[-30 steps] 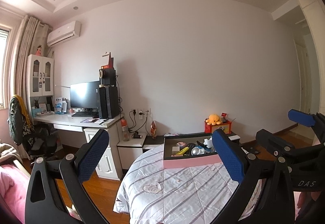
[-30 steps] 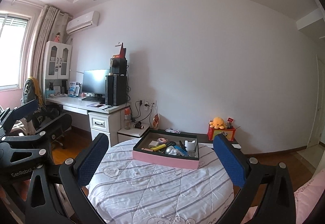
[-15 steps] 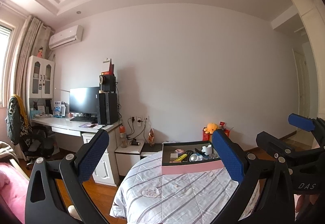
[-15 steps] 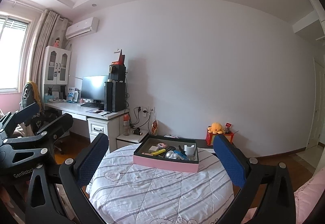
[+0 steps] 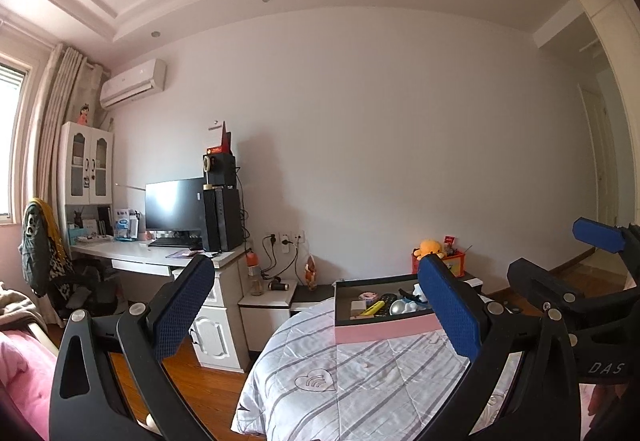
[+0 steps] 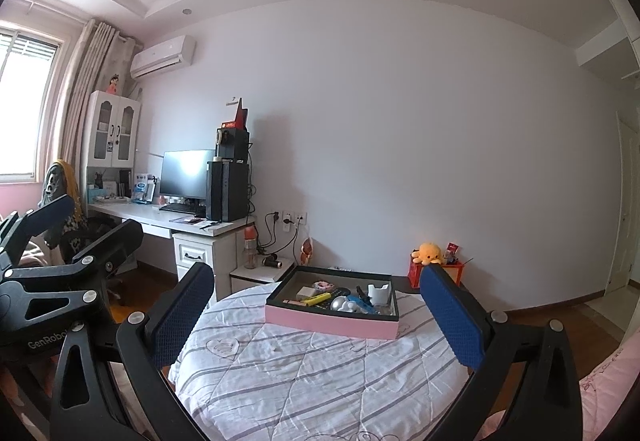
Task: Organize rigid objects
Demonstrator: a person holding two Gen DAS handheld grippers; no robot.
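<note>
Both tongs spread apart, holding nothing: left tongs (image 5: 316, 305), right tongs (image 6: 320, 309). Pink tray (image 6: 332, 323) of small items sits on the striped-cloth counter (image 6: 304, 373), well ahead.

Ahead of the right gripper (image 6: 316, 309), the tray (image 6: 328, 323) sits on the table (image 6: 304, 373); desk (image 6: 176, 223) behind-left.
</note>
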